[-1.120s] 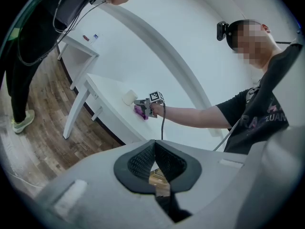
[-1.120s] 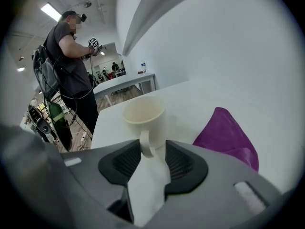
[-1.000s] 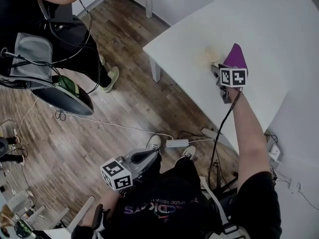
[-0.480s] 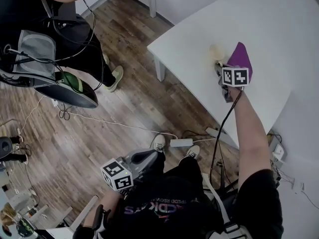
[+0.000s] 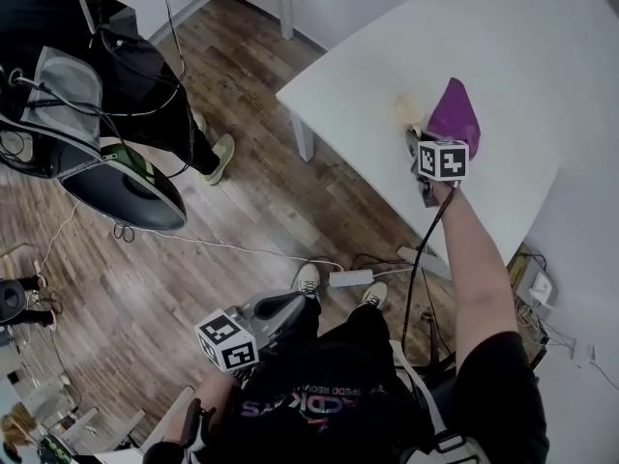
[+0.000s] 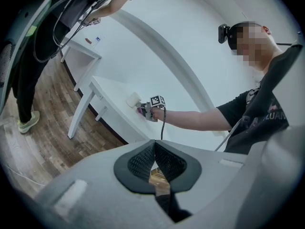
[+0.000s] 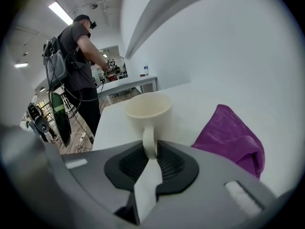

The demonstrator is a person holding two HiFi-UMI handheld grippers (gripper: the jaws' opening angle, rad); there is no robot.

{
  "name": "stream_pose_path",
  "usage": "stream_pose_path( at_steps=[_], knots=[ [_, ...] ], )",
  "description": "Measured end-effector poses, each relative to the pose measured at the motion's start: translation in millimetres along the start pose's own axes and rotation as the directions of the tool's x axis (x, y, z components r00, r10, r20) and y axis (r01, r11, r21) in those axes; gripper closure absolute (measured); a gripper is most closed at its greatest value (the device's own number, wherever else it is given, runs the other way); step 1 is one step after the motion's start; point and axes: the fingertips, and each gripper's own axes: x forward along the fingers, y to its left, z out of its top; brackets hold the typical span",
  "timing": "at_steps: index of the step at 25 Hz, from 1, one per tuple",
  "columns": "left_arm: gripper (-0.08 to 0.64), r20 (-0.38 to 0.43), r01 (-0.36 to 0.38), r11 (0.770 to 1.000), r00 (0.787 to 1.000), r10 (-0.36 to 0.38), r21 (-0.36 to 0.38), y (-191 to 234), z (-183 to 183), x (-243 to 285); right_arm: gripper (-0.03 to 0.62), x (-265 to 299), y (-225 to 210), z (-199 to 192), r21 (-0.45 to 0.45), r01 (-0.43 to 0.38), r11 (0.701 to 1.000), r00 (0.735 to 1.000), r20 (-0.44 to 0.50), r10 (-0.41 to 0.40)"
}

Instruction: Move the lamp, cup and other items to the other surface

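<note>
Grip on the first item is made: the right gripper point(image 7: 150, 152) has just been closing its jaws, and they now pinch the handle point(image 7: 149, 144) of the cream cup point(image 7: 148, 109). The mug body stands upright just beyond the jaw tips. From the head view the cup point(image 5: 406, 110) seems to rest on the white table point(image 5: 348, 80) near its front corner, so I judge the lift has not begun.

Just right of the cup lies a crumpled purple cloth point(image 7: 232, 138), close beside it but not clearly touching, and untouched by either claw. No lamp shows near the cup in any view.

Well away from the cup, low by the person's lap, the left gripper point(image 6: 153, 165) hangs with its jaws drawn together on nothing.

Far behind the cup, across the wooden floor, stands a second white table point(image 7: 129, 84) where another person point(image 7: 76, 51) works. That may be the other surface, though I cannot be sure.

By my reading the task is barely started. Nothing has been carried over. The cup must be raised and taken across, then the cloth, and a lamp if one exists outside these views.
</note>
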Motion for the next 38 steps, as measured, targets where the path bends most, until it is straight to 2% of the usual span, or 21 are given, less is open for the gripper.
stream_pose_path(
  at_steps=[3, 9, 18, 29, 38],
  knots=[
    [0.560, -0.001, 0.004, 1.000, 1.000, -0.004, 0.010, -0.4, 1.3, -1.0, 0.538, -6.6, 1.5, -1.7, 0.020, 0.022, 1.000, 1.000, 0.019, -0.022],
    [0.560, -0.004, 0.007, 0.999, 1.000, -0.007, 0.049, -5.5, -7.0, -1.8, 0.540, -23.3, 13.8, -26.5, 0.049, 0.004, 0.999, 0.997, 0.075, -0.008],
    [0.560, -0.034, 0.057, 0.995, 0.998, -0.054, 0.087, -16.5, -6.1, 7.7, 0.541, -52.5, 19.8, -40.3, 0.051, 0.035, 0.998, 0.990, 0.136, -0.041],
    [0.560, -0.051, 0.104, 0.988, 0.994, -0.098, 0.119, -32.2, 10.7, 10.6, 0.541, -96.2, 31.9, -33.8, 0.081, 0.027, 0.996, 0.977, 0.210, -0.043],
    [0.560, -0.085, 0.171, 0.973, 0.984, -0.160, 0.157, -42.5, 14.6, 24.5, 0.541, -152.6, 50.0, -24.9, 0.083, -0.001, 0.997, 0.947, 0.320, -0.026]
  ],
)
